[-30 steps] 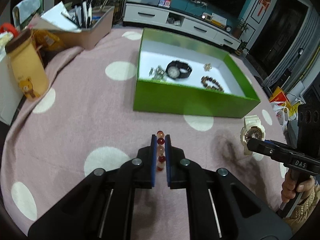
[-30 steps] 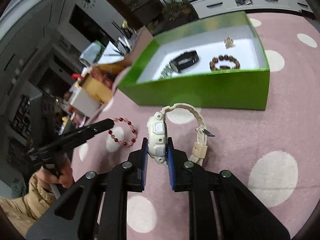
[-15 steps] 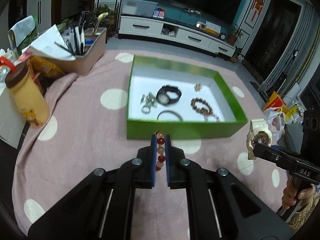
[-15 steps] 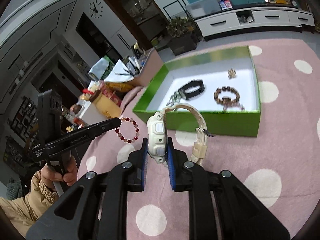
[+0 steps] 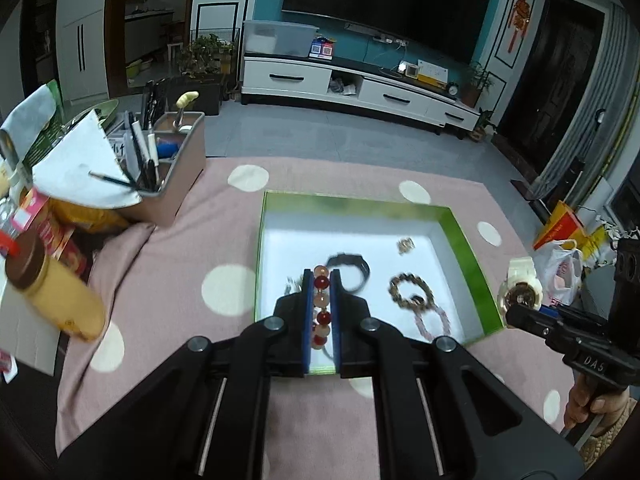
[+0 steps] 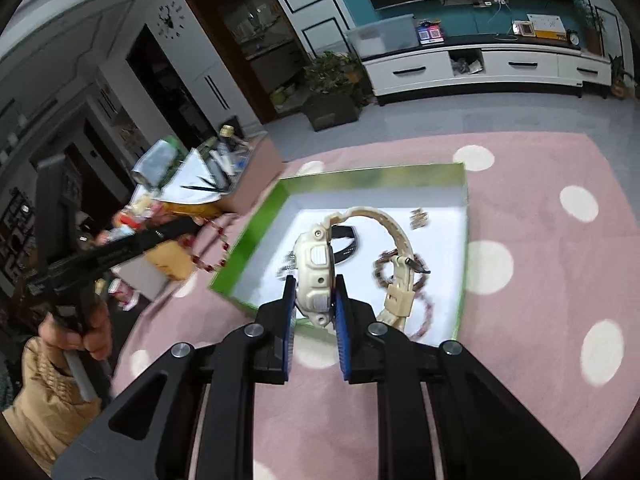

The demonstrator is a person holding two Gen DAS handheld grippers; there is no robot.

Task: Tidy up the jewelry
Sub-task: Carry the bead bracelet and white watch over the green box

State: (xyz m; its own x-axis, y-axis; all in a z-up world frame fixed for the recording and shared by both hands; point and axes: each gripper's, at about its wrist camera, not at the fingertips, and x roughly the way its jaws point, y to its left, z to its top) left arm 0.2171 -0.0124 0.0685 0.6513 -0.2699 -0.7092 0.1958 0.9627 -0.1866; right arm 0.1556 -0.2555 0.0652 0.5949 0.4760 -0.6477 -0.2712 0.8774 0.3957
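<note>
My left gripper (image 5: 321, 280) is shut on a red and peach bead bracelet (image 5: 321, 304), held high over the near left part of the green box (image 5: 468, 252). My right gripper (image 6: 314, 286) is shut on a cream watch (image 6: 316, 268), held above the box's near edge (image 6: 256, 224). The box holds a black watch (image 5: 350, 268), a brown bead bracelet (image 5: 410, 290), a pink bracelet (image 5: 434, 320) and a small gold piece (image 5: 406, 245). The left gripper with the bracelet (image 6: 208, 256) shows at the left of the right wrist view.
The box lies on a pink cloth with white dots (image 5: 168, 280). A pen organiser (image 5: 168, 168), papers, snack packs and a yellow bottle (image 5: 56, 296) crowd the cloth's left side. Bags (image 5: 568, 248) lie on the floor at the right.
Both grippers have risen and moved forward over the box with their loads. The box now sits lower and nearer in both views.
</note>
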